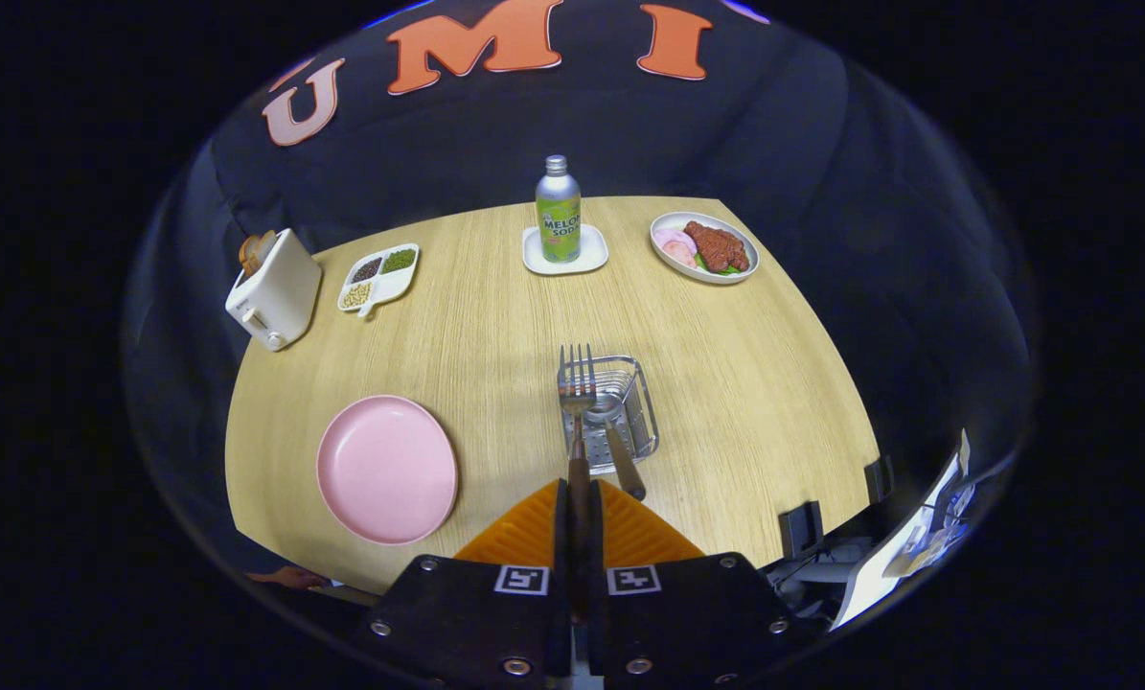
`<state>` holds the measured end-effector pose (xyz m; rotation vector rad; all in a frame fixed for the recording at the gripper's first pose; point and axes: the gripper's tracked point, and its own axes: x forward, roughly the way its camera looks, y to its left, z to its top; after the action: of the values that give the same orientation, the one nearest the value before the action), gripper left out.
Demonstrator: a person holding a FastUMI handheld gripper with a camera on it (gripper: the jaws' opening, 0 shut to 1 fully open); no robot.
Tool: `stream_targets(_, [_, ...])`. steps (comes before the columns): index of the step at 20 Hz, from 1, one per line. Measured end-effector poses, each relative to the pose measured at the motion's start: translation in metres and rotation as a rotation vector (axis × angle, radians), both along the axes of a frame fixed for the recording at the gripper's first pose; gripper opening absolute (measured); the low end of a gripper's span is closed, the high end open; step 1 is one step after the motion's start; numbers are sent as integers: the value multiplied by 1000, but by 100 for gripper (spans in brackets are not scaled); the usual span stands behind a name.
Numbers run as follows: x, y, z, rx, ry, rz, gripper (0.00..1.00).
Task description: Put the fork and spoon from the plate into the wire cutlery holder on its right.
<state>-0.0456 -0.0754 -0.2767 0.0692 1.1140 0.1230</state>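
tongs (579,498) clamp fork (578,402) over wire cutlery holder (620,407), spoon (615,436) already inside | pink plate (387,468) beside near-left worktop (754,383) edge | middle bare | far edge lined: toaster (273,287), bottle (559,211), food plate (704,247)

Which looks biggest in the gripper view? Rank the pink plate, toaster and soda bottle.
1. Pink plate, clearly largest, though nearest the camera.
2. Toaster.
3. Soda bottle; farthest, so its true size against the toaster is unsure.

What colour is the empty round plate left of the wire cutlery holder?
Pink, plain and unpatterned; the round plate shows best in the gripper view.
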Motion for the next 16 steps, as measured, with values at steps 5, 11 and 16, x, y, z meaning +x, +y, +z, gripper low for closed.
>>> stream_targets(5, [4,-9,-17,-41,127,82,8])
stream_targets(11, [16,-15,-15,-64,230,136,8])
stream_targets(16, [17,-12,-19,-40,309,170,8])
